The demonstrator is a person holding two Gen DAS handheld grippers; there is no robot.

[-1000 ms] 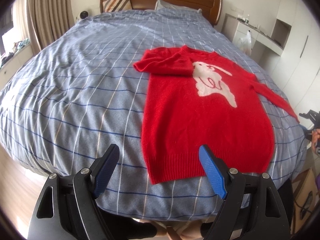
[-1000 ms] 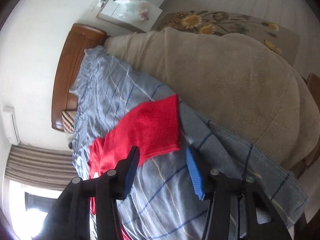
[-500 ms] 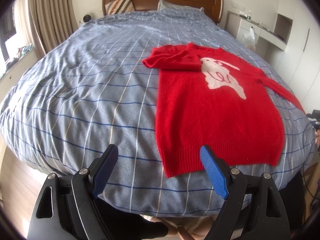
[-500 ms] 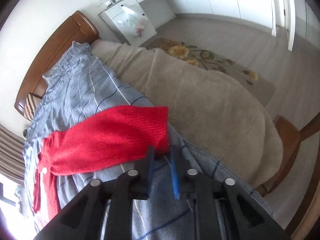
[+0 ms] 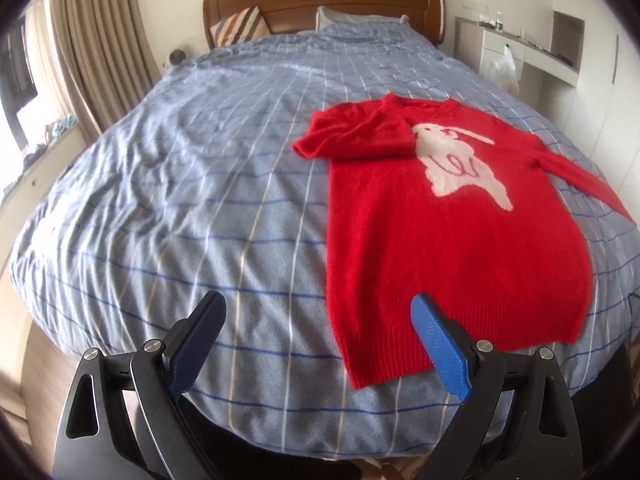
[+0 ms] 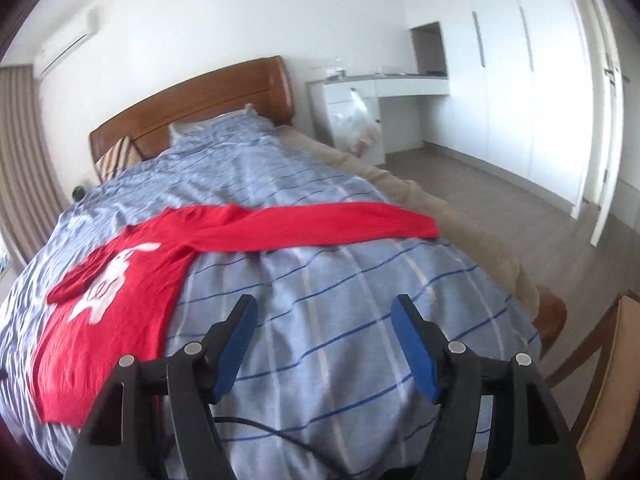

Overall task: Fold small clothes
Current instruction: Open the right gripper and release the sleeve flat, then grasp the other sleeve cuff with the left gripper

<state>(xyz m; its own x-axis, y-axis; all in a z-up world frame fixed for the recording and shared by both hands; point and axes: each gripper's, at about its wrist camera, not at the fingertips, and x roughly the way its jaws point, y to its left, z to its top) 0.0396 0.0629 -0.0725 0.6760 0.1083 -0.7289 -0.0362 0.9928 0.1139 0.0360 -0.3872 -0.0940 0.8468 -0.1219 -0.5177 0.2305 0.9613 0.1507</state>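
The red sweater lies flat on the bed; both grippers, left and right, hover near its hem, fingers apart and holding nothing.

Ahead of my left claw, fuzzy red knit sweater on matt woven bedcover; glossy wooden headboard beyond.

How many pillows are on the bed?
2: a striped pillow at the headboard's left and a pale pillow beside it, partly under the blue cover. More may be hidden.

daylight – bright, soft | window glare far left | fisheye-bent, dark-vignetted edges – slight motion blur
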